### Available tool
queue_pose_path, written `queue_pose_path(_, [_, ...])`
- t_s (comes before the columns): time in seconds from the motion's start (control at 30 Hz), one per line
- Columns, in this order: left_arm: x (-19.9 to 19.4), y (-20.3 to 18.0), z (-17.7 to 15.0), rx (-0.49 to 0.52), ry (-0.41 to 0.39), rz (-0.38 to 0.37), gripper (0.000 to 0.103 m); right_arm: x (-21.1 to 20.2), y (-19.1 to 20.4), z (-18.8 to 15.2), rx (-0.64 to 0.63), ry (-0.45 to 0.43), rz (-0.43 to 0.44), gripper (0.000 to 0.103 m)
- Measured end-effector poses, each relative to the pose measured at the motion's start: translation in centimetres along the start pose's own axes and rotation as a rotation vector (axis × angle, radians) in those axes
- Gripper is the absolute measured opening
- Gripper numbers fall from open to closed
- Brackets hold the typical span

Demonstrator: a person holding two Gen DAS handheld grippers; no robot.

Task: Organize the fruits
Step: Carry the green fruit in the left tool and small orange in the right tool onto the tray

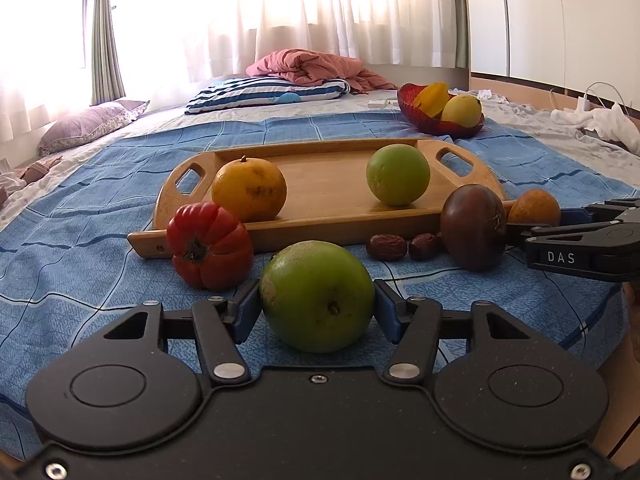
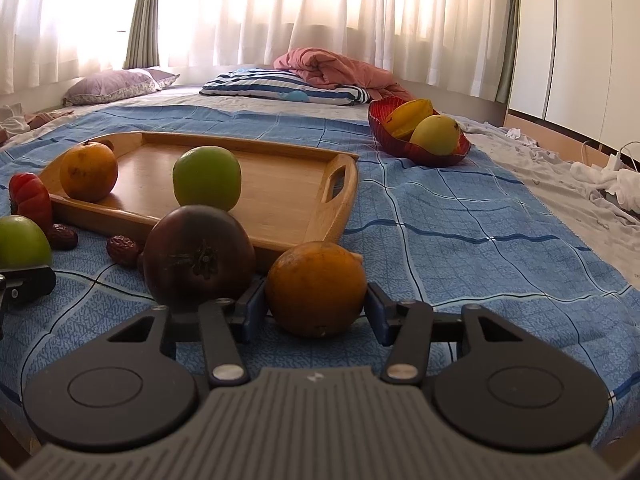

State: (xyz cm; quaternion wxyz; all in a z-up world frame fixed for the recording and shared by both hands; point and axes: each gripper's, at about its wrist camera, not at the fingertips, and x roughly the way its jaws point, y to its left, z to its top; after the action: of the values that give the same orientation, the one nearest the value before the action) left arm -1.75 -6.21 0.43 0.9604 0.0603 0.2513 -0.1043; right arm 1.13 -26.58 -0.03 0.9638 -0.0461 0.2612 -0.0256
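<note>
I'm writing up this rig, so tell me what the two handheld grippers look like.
Both are black with blue finger pads, linkage arms on silver pivots and round discs either side. The left gripper has a smooth speckled black body. The right gripper has a ribbed grey body, and white "DAS" lettering shows on its side in the left wrist view.

Right gripper: blue fingers pressed to both sides of an orange on the blue bedspread. Dark tomato just left of it. Wooden tray: second orange, green apple. Two dates near the tray's front edge. Red bowl: yellow fruit.
</note>
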Motion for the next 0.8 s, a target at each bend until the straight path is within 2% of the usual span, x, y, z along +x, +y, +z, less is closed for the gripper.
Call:
queue_pose_path(0.33, [-1.8, 0.7, 2.8, 0.022, -0.067, -0.008, 0.056, -1.4, -0.7, 1.5, 0.050, -0.030, -0.015, 0.055])
queue_pose_path(0.57, [-1.6, 3.4, 6.4, -0.022, -0.083, -0.007, 0.056, -1.8, -1.1, 3.8, 0.086, -0.053, 0.010, 0.055])
queue_pose_path(0.8, [-0.2, 6.7, 9.6, -0.071, -0.075, -0.013, 0.056, -0.2, -1.4, 6.2, 0.144, -0.023, 0.043, 0.055])
